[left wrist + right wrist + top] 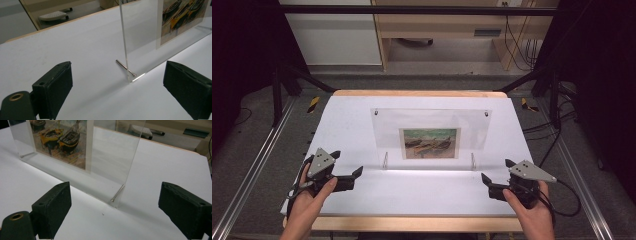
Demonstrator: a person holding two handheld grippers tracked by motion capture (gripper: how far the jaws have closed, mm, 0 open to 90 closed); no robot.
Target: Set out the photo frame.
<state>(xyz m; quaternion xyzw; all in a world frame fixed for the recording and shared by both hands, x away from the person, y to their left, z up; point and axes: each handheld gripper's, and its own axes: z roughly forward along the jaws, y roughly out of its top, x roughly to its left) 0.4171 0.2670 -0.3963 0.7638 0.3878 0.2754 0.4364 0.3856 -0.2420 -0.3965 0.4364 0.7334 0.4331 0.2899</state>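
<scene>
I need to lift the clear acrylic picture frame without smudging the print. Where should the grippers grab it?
Grip the acrylic frame by its bare side edges, one gripper from each side. It stands upright on thin metal pins, and the clear margins sit clear of the boat print, so open jaws can likely close across the sheet.

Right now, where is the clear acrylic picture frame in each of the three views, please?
High view: the acrylic frame stands upright at the middle of the white table, between and beyond both grippers.
Left gripper view: its near edge rises at centre, the pane running to the upper right.
Right gripper view: it fills the upper left, its edge at centre.
Shared landmark: the boat picture inside the frame.
</scene>
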